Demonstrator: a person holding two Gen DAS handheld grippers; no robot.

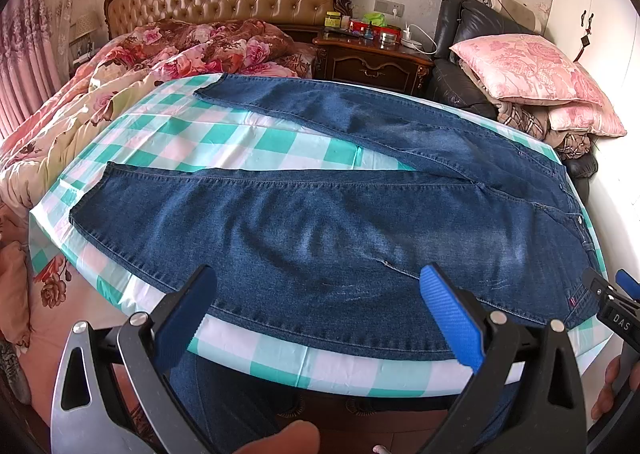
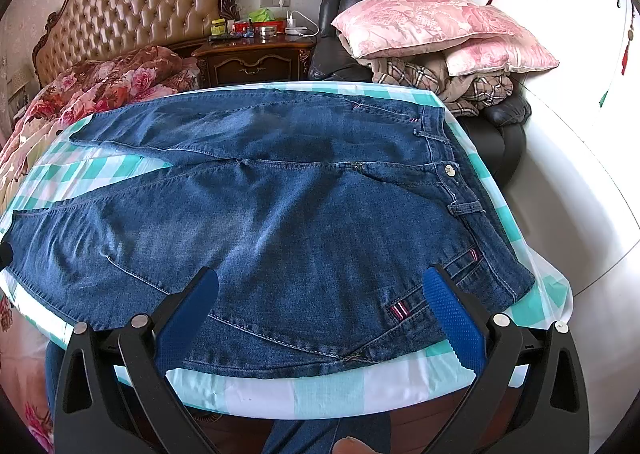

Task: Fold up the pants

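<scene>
Item: your jeans (image 1: pixel 320 222), spread flat on the checked tablecloth (image 1: pixel 224 142), legs splayed apart. Your left gripper (image 1: pixel 320 318) and right gripper (image 2: pixel 320 318): both wide, empty, over the near edge. Only the right view shows the waistband button (image 2: pixel 450 170); only the left shows both hems.

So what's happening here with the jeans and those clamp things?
A person holds a two-finger gripper in each hand, about to fold the jeans. They lie flat and unfolded on a checked table, legs spread apart. The left gripper and right gripper hover open at the near edge, gripping nothing.
</scene>
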